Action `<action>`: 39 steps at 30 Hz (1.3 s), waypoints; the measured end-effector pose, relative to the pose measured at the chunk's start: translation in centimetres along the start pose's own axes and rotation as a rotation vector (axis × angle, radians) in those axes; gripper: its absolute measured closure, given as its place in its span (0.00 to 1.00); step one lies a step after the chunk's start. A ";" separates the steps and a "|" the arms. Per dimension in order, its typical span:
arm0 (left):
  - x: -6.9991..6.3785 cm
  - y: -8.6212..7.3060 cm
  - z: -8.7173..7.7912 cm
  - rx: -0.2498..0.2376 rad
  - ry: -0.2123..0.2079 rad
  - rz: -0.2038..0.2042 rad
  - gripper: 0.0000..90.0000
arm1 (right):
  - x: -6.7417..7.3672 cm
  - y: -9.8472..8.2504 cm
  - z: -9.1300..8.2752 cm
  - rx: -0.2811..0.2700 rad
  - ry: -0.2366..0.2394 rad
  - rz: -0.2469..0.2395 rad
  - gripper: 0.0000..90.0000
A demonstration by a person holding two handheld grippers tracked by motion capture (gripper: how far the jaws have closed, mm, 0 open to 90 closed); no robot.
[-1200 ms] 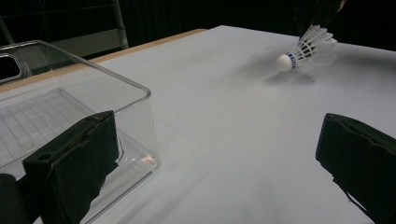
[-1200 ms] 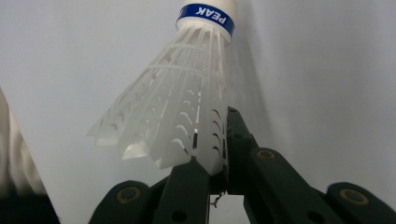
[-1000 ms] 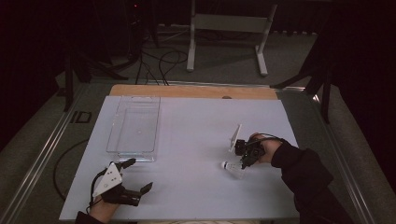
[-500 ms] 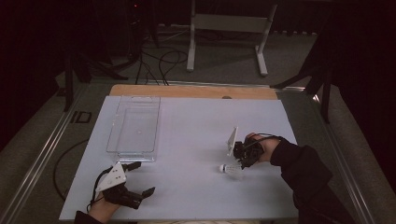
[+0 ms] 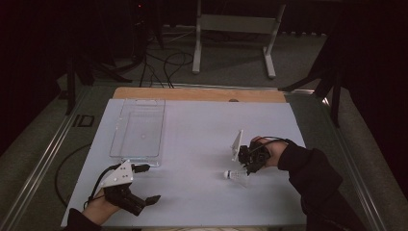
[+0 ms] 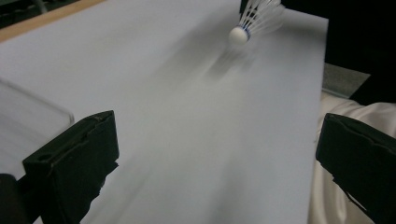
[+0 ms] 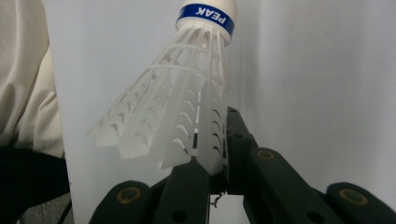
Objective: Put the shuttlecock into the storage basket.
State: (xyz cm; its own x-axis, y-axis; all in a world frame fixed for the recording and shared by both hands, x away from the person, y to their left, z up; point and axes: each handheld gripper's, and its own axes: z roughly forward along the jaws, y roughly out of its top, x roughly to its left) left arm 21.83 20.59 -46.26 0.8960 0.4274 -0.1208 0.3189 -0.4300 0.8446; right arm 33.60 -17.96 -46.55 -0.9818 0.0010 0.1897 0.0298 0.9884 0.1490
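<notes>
Left gripper (image 5: 146,184) has been lifted slightly toward the clear tray (image 5: 138,129) since the earlier frame; its fingers are spread wide, nothing between. Right gripper (image 7: 212,158) is clamped on the shuttlecock (image 7: 180,100) skirt, cork end pointed away, just above the white table (image 5: 192,144).
</notes>
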 end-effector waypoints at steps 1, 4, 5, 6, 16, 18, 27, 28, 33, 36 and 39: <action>0.1 0.8 -0.2 0.007 -0.025 0.012 0.00 | 0.1 0.0 -0.1 0.000 -0.003 0.000 1.00; 0.2 2.4 -0.4 0.040 -0.068 0.039 0.00 | 0.2 0.1 -0.4 -0.007 -0.016 -0.003 1.00; 0.3 2.9 -0.3 0.053 -0.064 0.050 0.00 | 0.3 0.2 -0.5 -0.003 -0.021 0.007 1.00; 0.3 3.4 -0.3 0.069 -0.068 0.062 0.00 | 0.3 0.1 -0.7 -0.010 -0.019 0.005 1.00; 0.3 7.6 2.1 0.258 -0.104 0.149 0.00 | 0.5 0.2 -1.3 0.011 -0.018 -0.009 1.00; 0.2 8.3 2.8 0.305 -0.122 0.158 0.00 | 0.5 0.3 -1.4 0.016 -0.024 -0.010 1.00; -0.1 11.0 5.5 0.401 -0.198 0.188 0.00 | 0.6 0.7 -1.6 0.013 -0.018 -0.009 1.00; -0.1 11.2 5.9 0.412 -0.204 0.201 0.00 | 0.5 0.8 -1.6 0.016 -0.014 -0.027 1.00; -0.4 12.2 7.8 0.437 -0.228 0.232 0.00 | 0.5 1.0 -1.6 0.013 -0.011 -0.028 1.00; -0.5 12.7 8.8 0.453 -0.239 0.253 0.00 | 0.6 1.2 -1.6 0.014 -0.009 -0.029 1.00; -0.8 13.1 9.6 0.464 -0.247 0.280 0.00 | 0.6 1.4 -1.6 0.011 -0.012 -0.033 1.00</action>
State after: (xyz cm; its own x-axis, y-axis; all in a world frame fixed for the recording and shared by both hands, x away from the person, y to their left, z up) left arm 28.30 6.97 -40.12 0.9931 0.0739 -0.0906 0.1118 -0.8261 0.5523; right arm 33.37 -16.83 -44.68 -0.9845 -0.0300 0.1727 -0.0048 0.9895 0.1444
